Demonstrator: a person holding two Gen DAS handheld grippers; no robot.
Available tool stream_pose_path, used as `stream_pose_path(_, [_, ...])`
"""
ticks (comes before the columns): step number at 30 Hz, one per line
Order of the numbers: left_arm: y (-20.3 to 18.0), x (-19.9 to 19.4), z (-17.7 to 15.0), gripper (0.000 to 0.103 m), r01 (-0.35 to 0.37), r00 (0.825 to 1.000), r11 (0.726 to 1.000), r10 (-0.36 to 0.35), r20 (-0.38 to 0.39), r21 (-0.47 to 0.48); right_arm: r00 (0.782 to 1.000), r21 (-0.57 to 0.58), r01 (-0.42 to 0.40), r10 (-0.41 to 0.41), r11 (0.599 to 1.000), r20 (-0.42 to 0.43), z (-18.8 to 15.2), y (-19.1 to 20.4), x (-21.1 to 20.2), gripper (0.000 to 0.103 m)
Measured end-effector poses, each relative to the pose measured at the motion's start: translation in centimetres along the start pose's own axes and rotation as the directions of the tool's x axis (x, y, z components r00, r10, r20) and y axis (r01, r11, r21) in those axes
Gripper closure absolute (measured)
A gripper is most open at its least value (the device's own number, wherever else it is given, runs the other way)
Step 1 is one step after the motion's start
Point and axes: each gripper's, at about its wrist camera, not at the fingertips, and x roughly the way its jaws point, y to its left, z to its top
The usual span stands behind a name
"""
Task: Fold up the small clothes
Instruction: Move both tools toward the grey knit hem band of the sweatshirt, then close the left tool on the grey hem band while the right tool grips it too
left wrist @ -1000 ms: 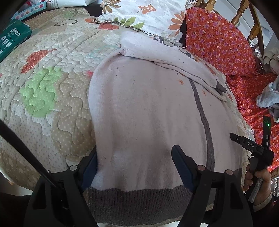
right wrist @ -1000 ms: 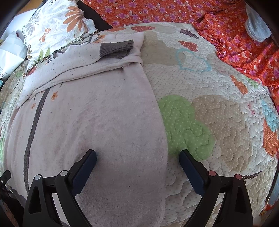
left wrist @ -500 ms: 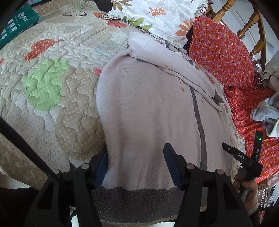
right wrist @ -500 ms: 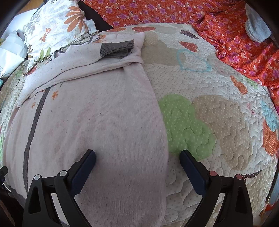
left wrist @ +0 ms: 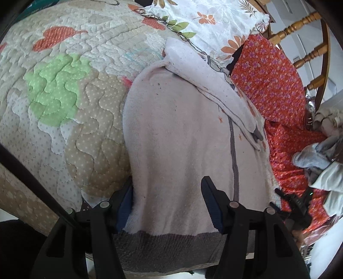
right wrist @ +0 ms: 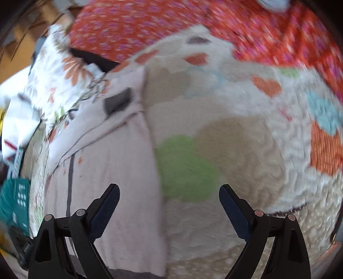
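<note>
Flat on the patchwork quilt [left wrist: 64, 90] lies a pale pink sweater [left wrist: 182, 137], its sleeve [left wrist: 214, 85] folded across the top and its grey hem [left wrist: 163, 242] at the near edge. Straddling the sweater's left edge just above the hem, the left hand-held gripper [left wrist: 167, 203] stands wide. Likewise wide, the right hand-held gripper [right wrist: 169, 203] hovers over the sweater's right edge, though that view is blurred. Beyond sit a flowered pillow [left wrist: 214, 19] and an orange flowered cloth [left wrist: 270, 85].
</note>
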Motion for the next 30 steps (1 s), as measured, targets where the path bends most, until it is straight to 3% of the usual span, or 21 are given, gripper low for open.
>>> stream_pose_path(2, [0.2,0.0,0.1,0.043,0.013,1.000,1.000,-0.013,-0.004,-0.015,0.997,0.056,-0.050,0.053,0.997,-0.060,-0.8,-1.4,1.1,0.015])
stream_pose_path(5, [-0.1,0.1,0.0,0.043,0.020,1.000,1.000,-0.020,-0.009,-0.009,0.994,0.041,-0.094,0.096,0.995,-0.051,-1.7,-1.2,1.1,0.016])
stream_pose_path(8, [-0.1,0.2,0.1,0.043,0.057,0.998,0.998,-0.058,-0.023,-0.011,0.952,0.070,-0.276,0.283,0.959,-0.115,-3.0,-0.6,1.6,0.022])
stream_pose_path(9, [-0.1,0.3,0.1,0.043,0.072,0.997,0.997,-0.073,-0.026,-0.017,0.943,0.077,-0.299,0.307,0.951,-0.128,-3.5,-0.3,1.9,0.021])
stream_pose_path(11, [0.3,0.4,0.1,0.043,0.132,0.990,0.990,-0.134,-0.043,-0.051,0.956,0.027,-0.269,0.271,0.963,-0.114,-4.0,0.6,1.7,0.021])
stream_pose_path(12, [0.6,0.5,0.0,0.044,0.160,0.985,0.984,-0.164,-0.053,-0.074,0.952,0.019,-0.283,0.284,0.959,-0.118,-4.1,0.9,1.7,0.021])
stream_pose_path(13, [0.8,0.6,0.0,0.046,0.176,0.981,0.980,-0.182,-0.062,-0.092,0.932,0.035,-0.335,0.337,0.941,-0.130,-4.2,0.9,1.7,0.024])
stream_pose_path(15, [1.0,0.8,-0.1,0.050,0.176,0.980,0.979,-0.184,-0.072,-0.101,0.868,0.108,-0.449,0.462,0.887,-0.183,-4.6,1.1,2.6,0.028])
stream_pose_path(16, [1.0,0.9,-0.1,0.051,0.173,0.981,0.980,-0.181,-0.076,-0.099,0.857,0.121,-0.461,0.476,0.879,-0.198,-5.0,1.3,3.2,0.028])
stream_pose_path(20, [0.6,0.9,-0.5,0.051,0.155,0.983,0.986,-0.160,-0.092,-0.068,0.895,-0.003,-0.404,0.394,0.915,-0.211,-6.7,3.5,2.9,0.028])
stream_pose_path(23, [0.8,0.7,-1.2,0.051,0.151,0.982,0.986,-0.157,-0.107,-0.064,0.891,-0.006,-0.409,0.399,0.912,-0.218,-7.8,3.8,2.8,0.030])
stream_pose_path(27, [1.1,0.4,-2.3,0.051,0.145,0.981,0.987,-0.152,-0.124,-0.063,0.889,0.028,-0.411,0.407,0.911,-0.209,-8.6,3.2,2.6,0.043])
stream_pose_path(30, [0.8,0.2,-3.4,0.067,0.101,0.986,0.995,-0.103,-0.134,-0.021,0.890,0.049,-0.407,0.408,0.912,-0.206,-9.0,2.7,2.6,0.051])
